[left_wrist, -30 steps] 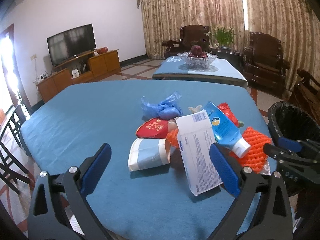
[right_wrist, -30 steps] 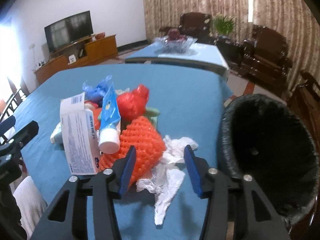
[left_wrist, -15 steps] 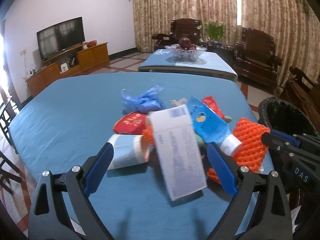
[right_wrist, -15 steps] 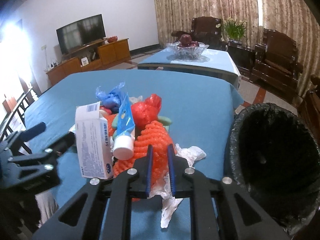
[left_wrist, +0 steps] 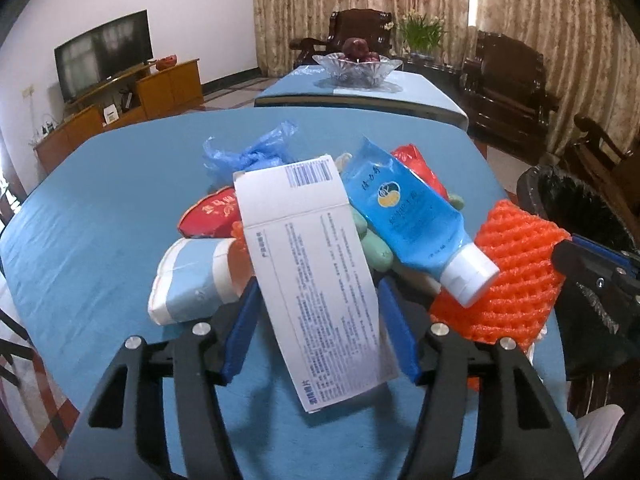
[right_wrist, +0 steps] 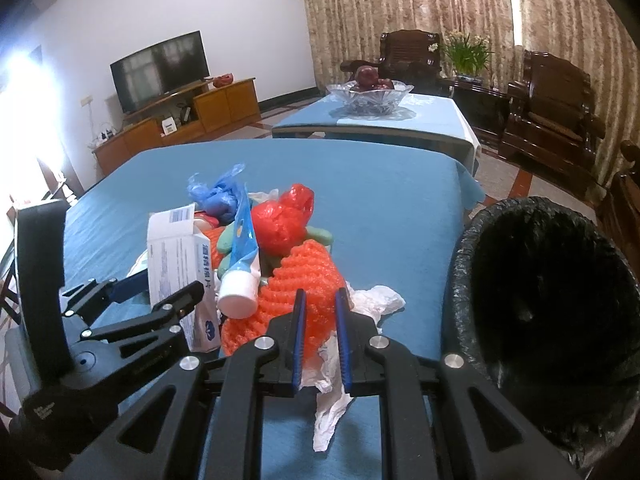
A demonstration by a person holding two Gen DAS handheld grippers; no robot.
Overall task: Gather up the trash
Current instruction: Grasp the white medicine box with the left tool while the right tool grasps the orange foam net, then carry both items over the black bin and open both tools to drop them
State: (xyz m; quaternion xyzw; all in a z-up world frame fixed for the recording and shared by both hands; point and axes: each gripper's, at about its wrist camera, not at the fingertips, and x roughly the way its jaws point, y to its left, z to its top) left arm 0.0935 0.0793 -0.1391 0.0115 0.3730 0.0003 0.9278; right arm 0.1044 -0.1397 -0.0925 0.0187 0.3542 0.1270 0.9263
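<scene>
Left wrist: left tongs (left_wrist: 318, 326) closing around one white box (left_wrist: 316, 276); right tongs (right_wrist: 320, 338) clamped on one orange net (right_wrist: 298, 292).

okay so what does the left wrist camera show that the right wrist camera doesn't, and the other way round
Left wrist only: the pale blue and white packet beside the white box, and the box's full printed face between the left gripper's pads, which have just been closing around it.

Right wrist only: the white tissue by the orange foam net, the right gripper shut on the net and tissue, and the black bin's whole opening.

Both: the white box, blue tube, orange foam net, red bag, blue bag, left gripper, fruit bowl and television.
</scene>
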